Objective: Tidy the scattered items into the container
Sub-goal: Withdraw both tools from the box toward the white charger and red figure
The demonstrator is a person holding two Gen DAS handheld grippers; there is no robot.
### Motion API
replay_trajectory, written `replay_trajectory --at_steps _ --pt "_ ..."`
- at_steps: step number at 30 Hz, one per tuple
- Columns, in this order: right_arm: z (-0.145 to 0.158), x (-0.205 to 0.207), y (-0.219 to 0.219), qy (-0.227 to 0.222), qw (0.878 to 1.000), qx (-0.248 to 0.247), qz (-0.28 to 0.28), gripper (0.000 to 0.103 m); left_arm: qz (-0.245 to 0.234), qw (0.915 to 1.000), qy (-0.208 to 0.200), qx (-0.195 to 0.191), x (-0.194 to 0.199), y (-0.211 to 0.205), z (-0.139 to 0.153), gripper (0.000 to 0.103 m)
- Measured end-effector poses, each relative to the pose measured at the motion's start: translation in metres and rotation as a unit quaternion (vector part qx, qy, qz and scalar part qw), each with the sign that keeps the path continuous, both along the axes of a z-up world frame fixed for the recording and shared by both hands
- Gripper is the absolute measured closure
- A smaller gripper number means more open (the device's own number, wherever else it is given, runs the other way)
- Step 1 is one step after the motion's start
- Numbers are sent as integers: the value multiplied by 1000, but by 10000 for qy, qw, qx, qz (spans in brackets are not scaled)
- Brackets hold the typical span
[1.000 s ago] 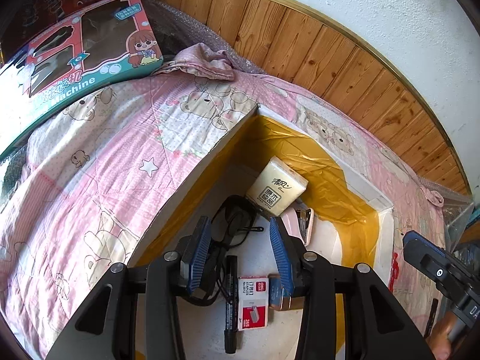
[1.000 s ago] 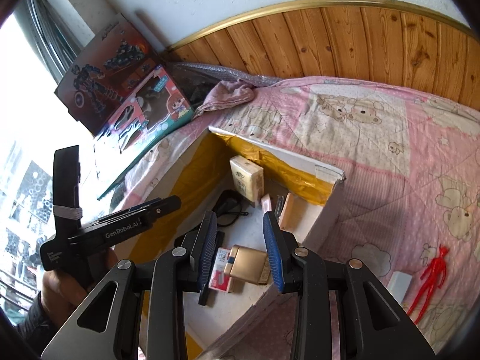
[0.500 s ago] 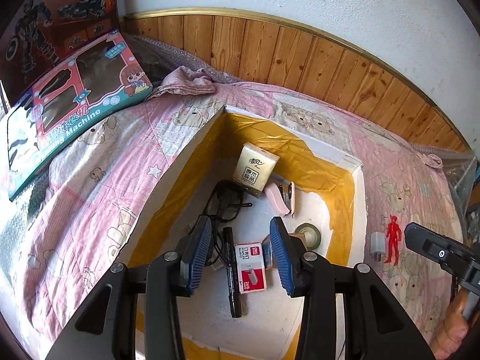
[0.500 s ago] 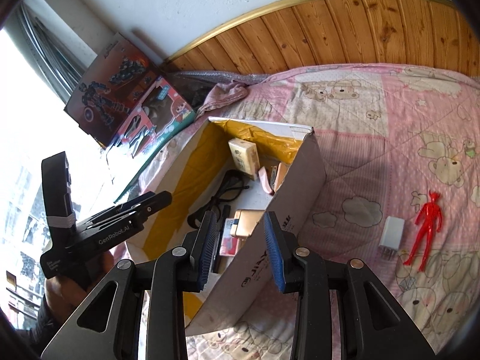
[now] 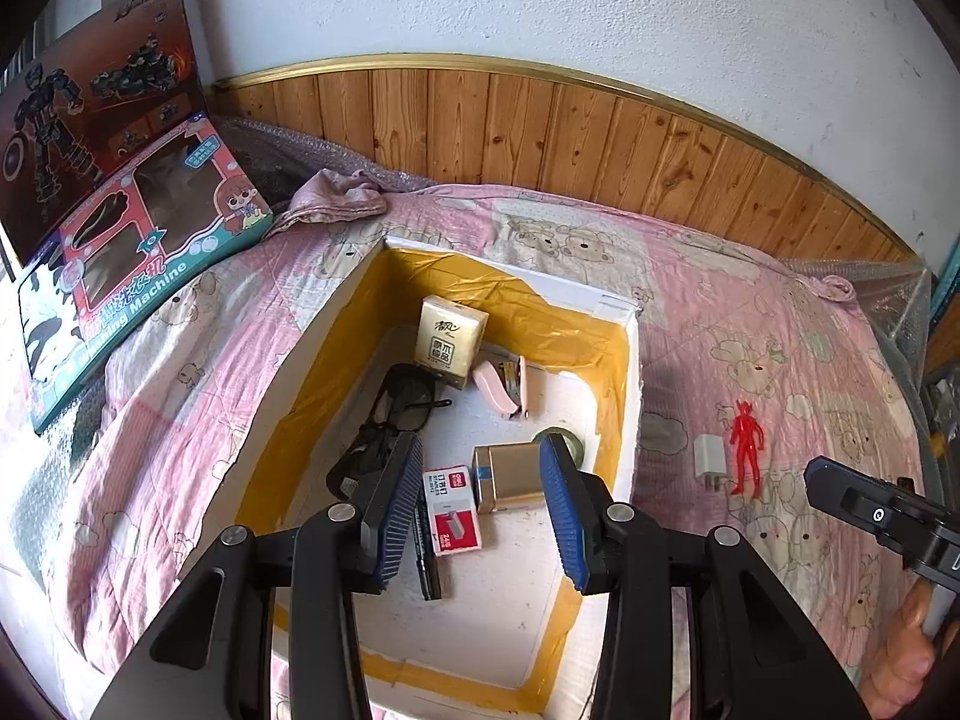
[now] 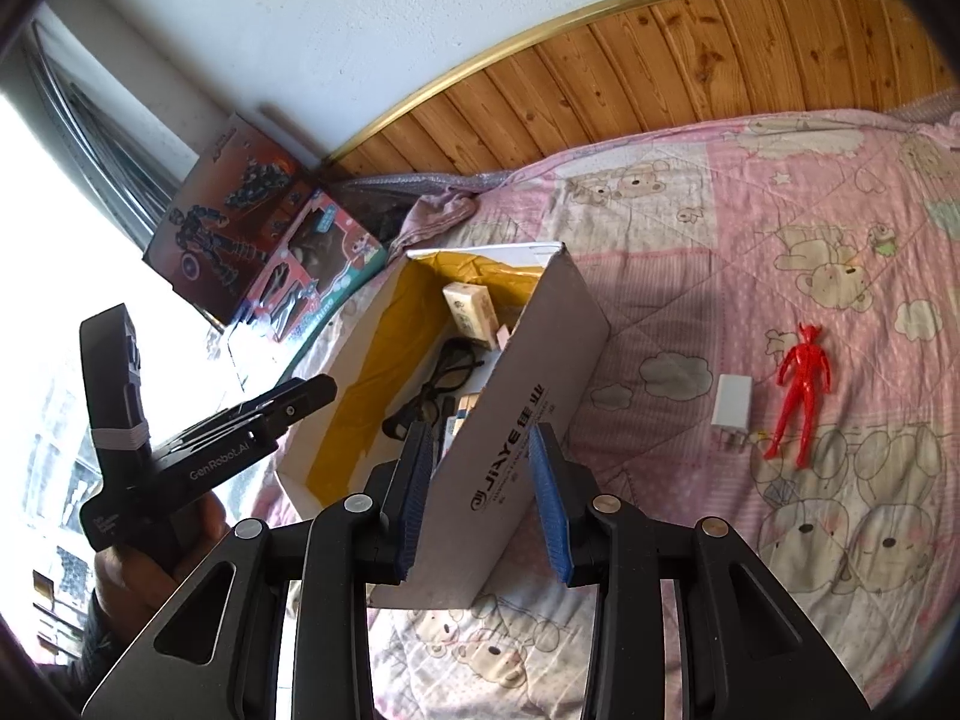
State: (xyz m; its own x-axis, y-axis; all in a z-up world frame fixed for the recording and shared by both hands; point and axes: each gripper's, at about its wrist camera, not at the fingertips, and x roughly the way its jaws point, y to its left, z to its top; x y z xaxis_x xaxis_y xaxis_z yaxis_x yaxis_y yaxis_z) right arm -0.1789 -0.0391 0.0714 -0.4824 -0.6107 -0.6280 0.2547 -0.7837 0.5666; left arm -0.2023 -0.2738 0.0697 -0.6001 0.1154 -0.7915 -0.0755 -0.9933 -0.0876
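With both the left gripper (image 5: 480, 504) and right gripper (image 6: 483, 498) released and empty, steering right toward the white charger (image 6: 733, 411) and red figure (image 6: 801, 387) lying beside the box (image 6: 528, 396), squaring over one, closing gently.

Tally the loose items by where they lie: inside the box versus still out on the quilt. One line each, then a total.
Inside the box: 7 (tissue pack, glasses, pink stapler, tape roll, gold case, staples box, black marker)
On the quilt: 2 (white charger, red figure)
Total: 9
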Motion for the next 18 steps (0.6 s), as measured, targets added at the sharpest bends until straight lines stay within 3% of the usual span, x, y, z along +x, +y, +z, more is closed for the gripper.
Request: replay_trajectory --at_steps 18 --pt "-11 62 56 -130 9976 -485 -483 66 -674 9977 -5 5 54 56 13 61"
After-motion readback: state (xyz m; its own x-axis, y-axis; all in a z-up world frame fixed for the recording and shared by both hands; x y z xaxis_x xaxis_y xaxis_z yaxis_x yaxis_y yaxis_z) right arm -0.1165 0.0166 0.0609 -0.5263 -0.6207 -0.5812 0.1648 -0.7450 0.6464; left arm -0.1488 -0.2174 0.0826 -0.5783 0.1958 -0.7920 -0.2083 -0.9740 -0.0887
